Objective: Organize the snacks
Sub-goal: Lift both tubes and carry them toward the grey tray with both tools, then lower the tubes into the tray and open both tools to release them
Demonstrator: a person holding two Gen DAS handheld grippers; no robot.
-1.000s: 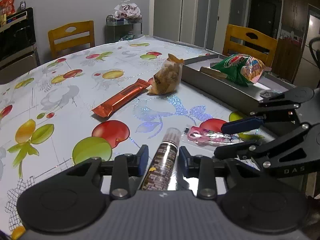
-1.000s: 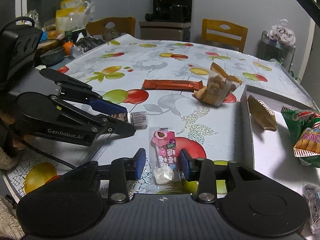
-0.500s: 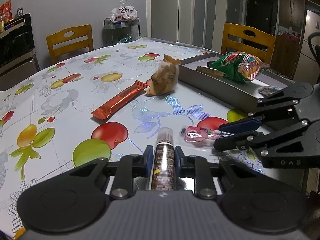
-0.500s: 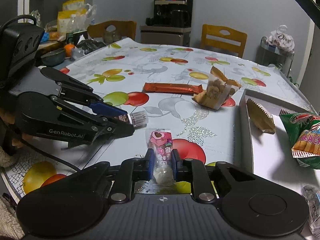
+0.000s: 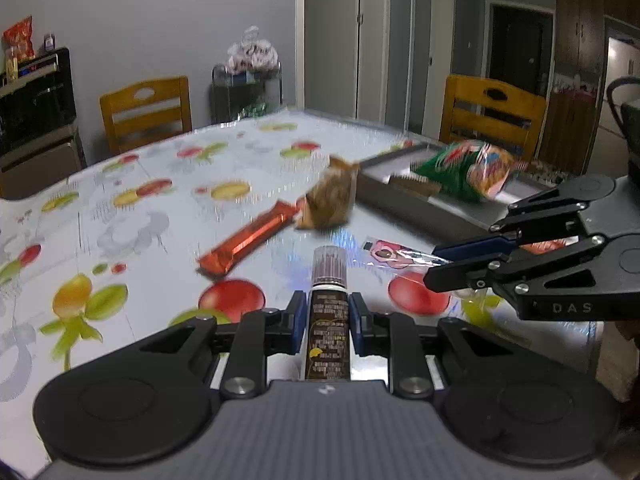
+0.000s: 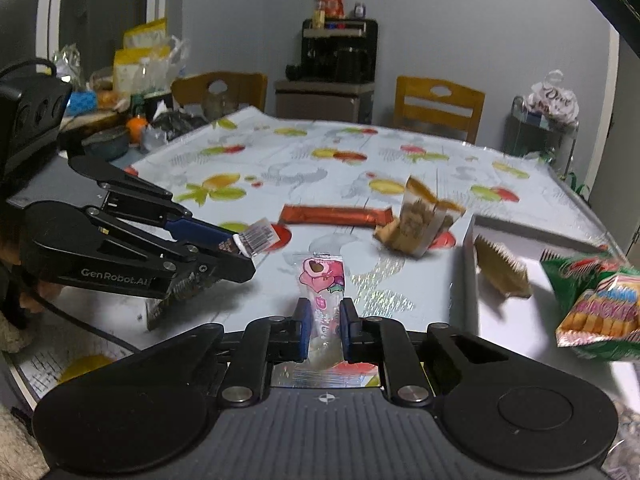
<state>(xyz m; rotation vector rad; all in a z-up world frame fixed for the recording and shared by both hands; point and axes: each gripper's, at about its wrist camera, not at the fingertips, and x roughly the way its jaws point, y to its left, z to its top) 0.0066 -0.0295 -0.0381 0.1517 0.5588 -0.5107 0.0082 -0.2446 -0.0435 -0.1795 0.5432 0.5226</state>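
Note:
My left gripper is shut on a dark brown snack stick with a clear crimped end, lifted off the fruit-print tablecloth. My right gripper is shut on a small clear packet with a pink cartoon print, also raised. In the left wrist view the right gripper shows at the right with the pink packet in its tips. From the right wrist view, the left gripper appears on the left holding the brown stick.
An orange-red bar and a tan twisted packet lie mid-table. A grey tray on the right holds a brown wrapper and a green snack bag. Wooden chairs stand around the table.
Both grippers went from open around their snacks to shut on them. The left gripper then rose with the brown stick, and the pink packet lifted off the cloth.

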